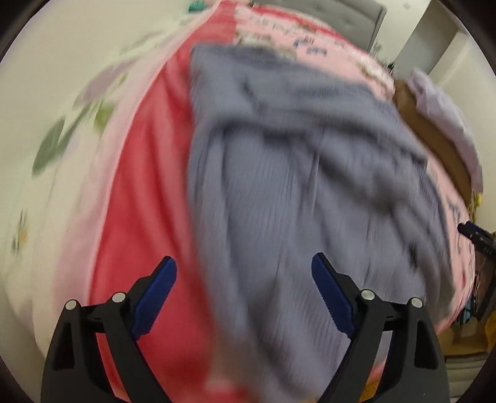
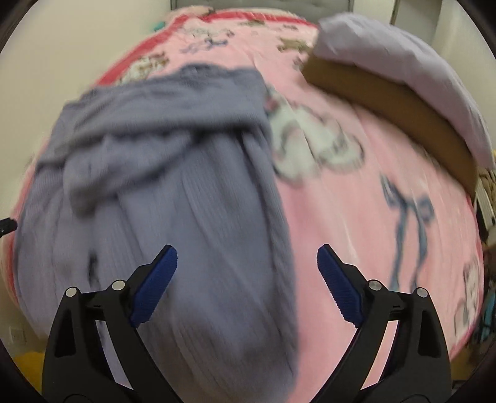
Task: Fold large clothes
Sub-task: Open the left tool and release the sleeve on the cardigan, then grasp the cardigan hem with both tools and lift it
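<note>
A large grey-blue ribbed garment (image 1: 288,192) lies spread and rumpled on a pink bed cover (image 1: 136,173). It also shows in the right wrist view (image 2: 173,186), bunched at its far end. My left gripper (image 1: 245,266) is open and empty above the garment's left edge. My right gripper (image 2: 247,257) is open and empty above the garment's right edge. The right gripper's tip (image 1: 471,231) shows at the right edge of the left wrist view. Both views are motion-blurred.
The pink cover (image 2: 372,192) has cartoon prints and a red border. A lilac pillow (image 2: 403,71) rests on a brown cushion (image 2: 387,102) at the far right. A white wall (image 1: 46,93) runs along the bed's left side. A grey headboard (image 1: 350,18) stands at the far end.
</note>
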`<state>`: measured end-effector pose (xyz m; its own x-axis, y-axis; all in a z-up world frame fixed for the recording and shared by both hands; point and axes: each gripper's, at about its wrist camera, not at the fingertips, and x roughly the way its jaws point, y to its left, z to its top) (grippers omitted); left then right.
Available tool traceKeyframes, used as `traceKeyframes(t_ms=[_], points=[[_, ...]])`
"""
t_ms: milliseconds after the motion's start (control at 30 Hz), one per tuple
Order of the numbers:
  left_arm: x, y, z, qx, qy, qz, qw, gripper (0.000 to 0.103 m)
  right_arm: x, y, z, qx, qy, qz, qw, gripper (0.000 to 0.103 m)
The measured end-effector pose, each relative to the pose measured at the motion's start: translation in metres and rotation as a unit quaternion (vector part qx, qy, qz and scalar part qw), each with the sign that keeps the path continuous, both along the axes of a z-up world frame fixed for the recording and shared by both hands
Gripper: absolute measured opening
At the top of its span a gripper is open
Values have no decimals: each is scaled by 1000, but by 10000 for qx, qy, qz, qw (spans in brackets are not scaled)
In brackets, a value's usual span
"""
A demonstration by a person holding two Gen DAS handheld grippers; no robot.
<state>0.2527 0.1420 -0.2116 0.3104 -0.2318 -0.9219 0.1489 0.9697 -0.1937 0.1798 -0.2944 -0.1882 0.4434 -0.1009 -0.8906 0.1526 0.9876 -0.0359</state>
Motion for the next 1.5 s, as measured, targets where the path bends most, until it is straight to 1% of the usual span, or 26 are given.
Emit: traceKeyframes(t_ms=[100, 167, 233, 333, 400, 467, 533, 600, 667, 700, 733, 767, 800, 833, 867, 900, 933, 967, 1033, 1100, 1167, 1200, 1300, 1367, 1433, 1500], points=[[-49, 4, -7, -189, 180, 81, 9996, 87, -39, -3, -6, -126, 4, 68, 9999, 88], [-74, -1, -9, -154, 213, -10, 9997, 87, -66, 4, -12, -445, 139, 364, 9983, 88], [-104, -14, -10, 77, 152, -328, 9993, 87, -88, 13, -17, -623, 249, 741, 9950, 88], [-136, -33, -16, 438, -27, -867, 9953, 87, -117, 23, -26, -582, 448, 1168, 9904, 88], [-152, -43, -23, 581, -55, -1144, 9917, 87, -133, 27, -34, -666, 563, 1290, 9878, 88], [-164, -50, -26, 650, -158, -1280, 9895, 86, -142, 28, -41, -785, 620, 1328, 9861, 88], [-170, -55, -29, 773, -285, -1364, 9872, 80, -152, 27, -49, -1070, 618, 1302, 9838, 88], [-179, -60, -35, 1079, -405, -1552, 9811, 70, -157, 26, -54, -1253, 570, 1352, 9812, 87], [-184, -65, -41, 1415, -555, -1811, 9717, 61, -160, 28, -62, -1454, 548, 1537, 9758, 84], [-184, -69, -46, 1622, -616, -1976, 9648, 52, -159, 29, -65, -1467, 562, 1622, 9742, 80], [-182, -70, -52, 1699, -566, -2041, 9624, 45, -157, 28, -68, -1417, 585, 1695, 9735, 78], [-179, -69, -55, 1699, -506, -2032, 9629, 41, -155, 28, -71, -1372, 589, 1726, 9736, 74], [-174, -65, -57, 1596, -422, -1944, 9669, 34, -151, 29, -74, -1225, 650, 1767, 9745, 63], [-169, -61, -56, 1493, -343, -1837, 9710, 25, -147, 29, -77, -1041, 731, 1789, 9756, 56], [-165, -57, -54, 1405, -266, -1713, 9748, 22, -142, 27, -78, -810, 807, 1757, 9778, 44], [-161, -52, -50, 1276, -185, -1567, 9792, 18, -141, 26, -77, -745, 782, 1716, 9792, 29], [-160, -48, -45, 1214, -178, -1469, 9815, 16, -140, 25, -72, -670, 728, 1673, 9809, 20], [-160, -43, -38, 1195, -209, -1296, 9841, 16, -139, 23, -69, -615, 708, 1623, 9823, 16], [-157, -28, -24, 1125, -198, -962, 9888, 15, -139, 21, -54, -489, 589, 1537, 9852, 14], [-157, -10, -8, 864, -194, -568, 9945, 15, -141, 26, -34, -589, 370, 1605, 9846, 14], [-154, 11, 12, 722, -282, -224, 9967, 15, -141, 32, -18, -827, 281, 1703, 9815, 14], [-153, 23, 20, 716, -292, -49, 9970, 15, -140, 33, -13, -800, 313, 1739, 9810, 13], [-148, 53, 18, 647, -86, 476, 9967, 15, -138, 34, -15, -715, 643, 1737, 9801, 13], [-144, 69, 0, 598, 272, 743, 9951, 15, -139, 36, -28, -823, 889, 1804, 9761, 13], [-133, 68, -21, 529, 595, 567, 9952, 15, -137, 33, -52, -1058, 1271, 1769, 9702, 13], [-135, 46, -36, 678, 768, -13, 9947, 15, -138, 22, -67, -1140, 1471, 1517, 9708, 13]])
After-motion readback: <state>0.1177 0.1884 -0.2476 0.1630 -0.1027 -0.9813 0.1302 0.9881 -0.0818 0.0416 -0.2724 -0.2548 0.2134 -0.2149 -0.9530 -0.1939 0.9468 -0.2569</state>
